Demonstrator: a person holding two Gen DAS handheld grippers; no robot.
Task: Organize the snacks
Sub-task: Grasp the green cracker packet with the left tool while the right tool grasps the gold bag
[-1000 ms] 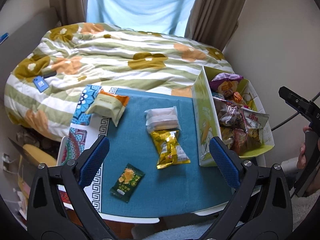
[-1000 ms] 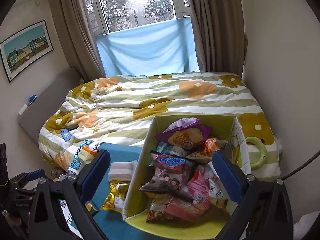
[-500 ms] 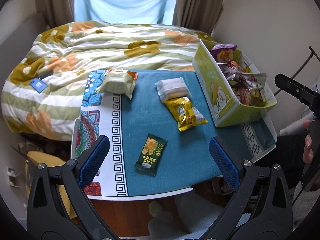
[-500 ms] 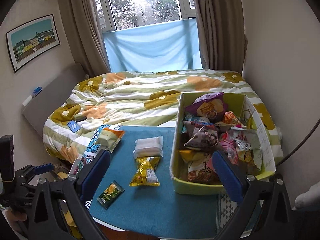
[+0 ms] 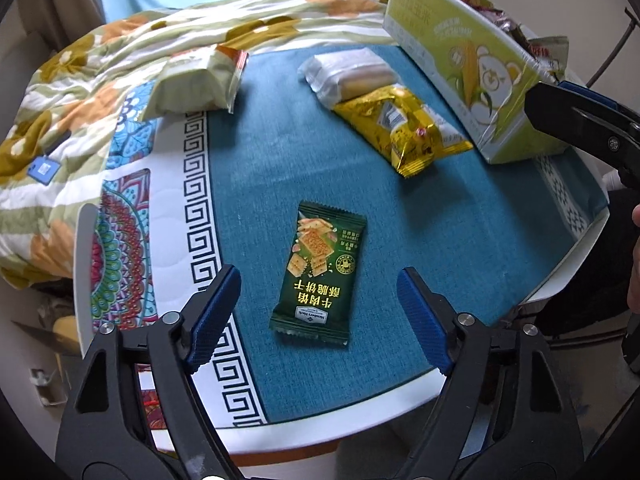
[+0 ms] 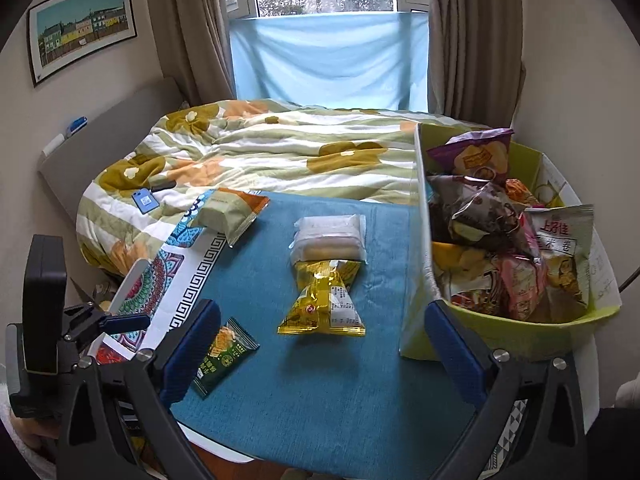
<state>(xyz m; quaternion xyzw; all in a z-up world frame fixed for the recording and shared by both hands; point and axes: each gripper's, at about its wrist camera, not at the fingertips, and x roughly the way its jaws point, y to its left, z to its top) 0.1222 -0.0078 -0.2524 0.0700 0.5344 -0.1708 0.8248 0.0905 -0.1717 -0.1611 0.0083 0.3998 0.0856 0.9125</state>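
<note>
A dark green cracker packet (image 5: 320, 272) lies flat on the blue tablecloth (image 5: 260, 184) near the table's front edge. My left gripper (image 5: 318, 280) hangs close above it, pointing steeply down; its jaws are closing with the packet between them, and the pads are clear of it. My right gripper (image 6: 322, 316) is open, with nothing in it, over the table front, facing a yellow packet (image 6: 324, 304). Beyond that lie a clear-wrapped cake (image 6: 328, 236) and a pale green packet (image 6: 232, 212). The lime snack box (image 6: 520, 332) on the right holds several bags.
A bed with a flowered quilt (image 6: 280, 148) runs along the table's far side. The cloth's patterned border (image 5: 196, 208) and the table's white rim (image 5: 80, 264) lie to the left. A wall stands right of the box. A hand (image 5: 634, 272) holds the right gripper (image 5: 580, 120).
The left gripper dropped toward the table, over the green packet, and its jaws narrowed. The right gripper moved left and lower, from over the box to over the table's front.
</note>
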